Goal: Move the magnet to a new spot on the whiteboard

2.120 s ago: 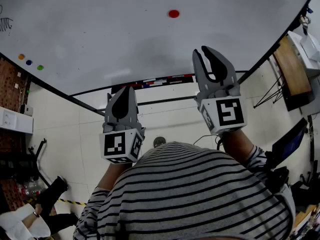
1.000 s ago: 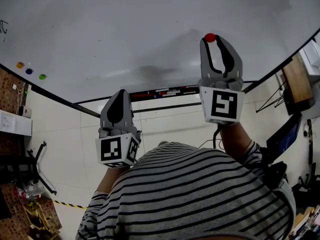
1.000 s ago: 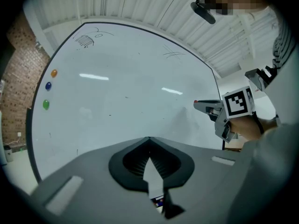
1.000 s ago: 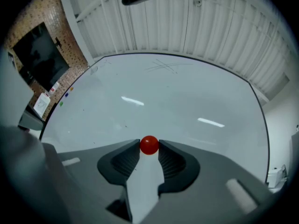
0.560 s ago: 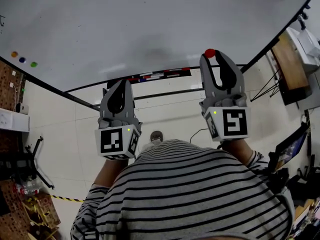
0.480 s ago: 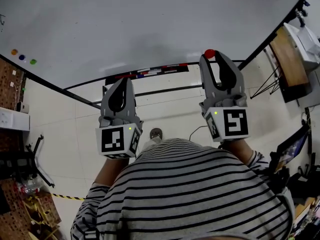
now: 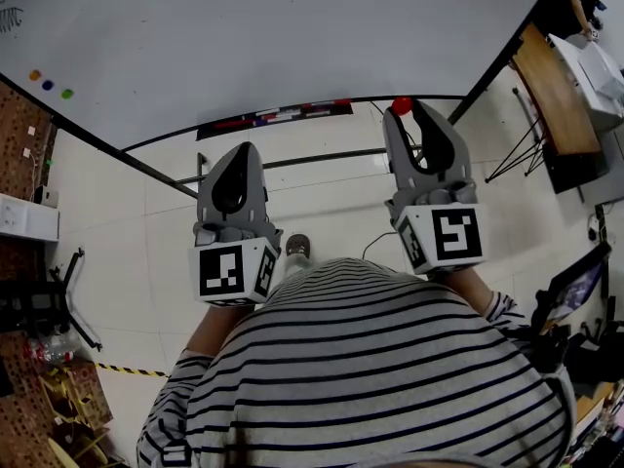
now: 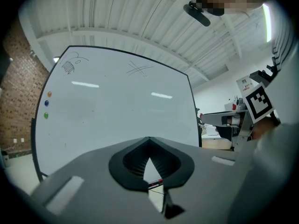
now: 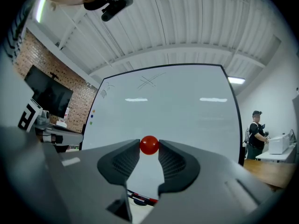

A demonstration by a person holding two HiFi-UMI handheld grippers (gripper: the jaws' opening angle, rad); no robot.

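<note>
**Red magnet carried clear of the board, held only at the jaw tips**

The red magnet is seen pinched between the very tips of the right gripper. It is held in the air short of the whiteboard. The left gripper is held alongside, its jaws brought together on nothing. A slip is to be feared: the round, glossy magnet is caught by a narrow edge only. It could be squeezed out and dropped, or tugged askew by the board's pull when brought near. Three small coloured magnets are grouped at the board's left edge, a pen tray is hung below, and a person is standing off to the right. No obstacle is seen between magnet and board.
</note>
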